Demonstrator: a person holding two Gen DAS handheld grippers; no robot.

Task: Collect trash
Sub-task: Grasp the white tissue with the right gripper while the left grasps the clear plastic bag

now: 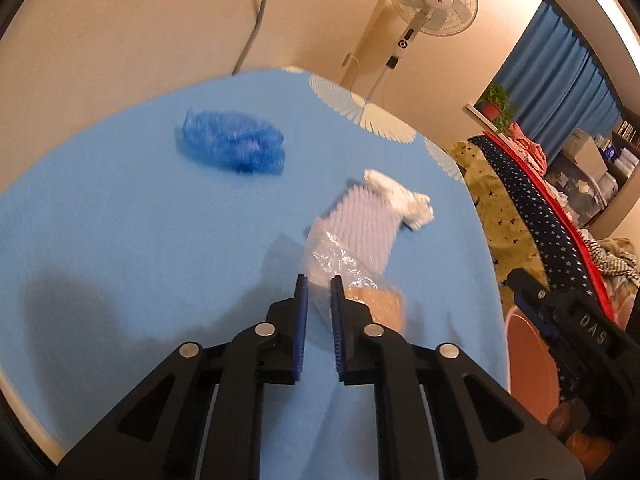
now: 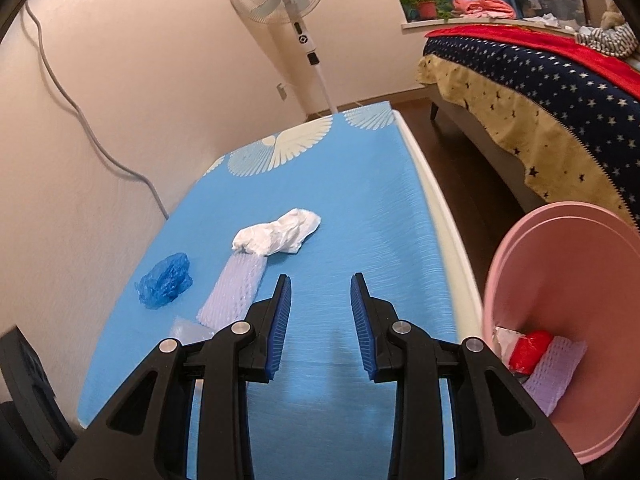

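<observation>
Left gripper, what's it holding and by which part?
The left gripper pinches the clear plastic bag by its near crumpled edge.

We see our left gripper (image 1: 319,280) and right gripper (image 2: 320,280) alike: black angular frames, round silver rivets at the joints, blue ribbed pads (image 2: 282,320) lining both fingers.
</observation>
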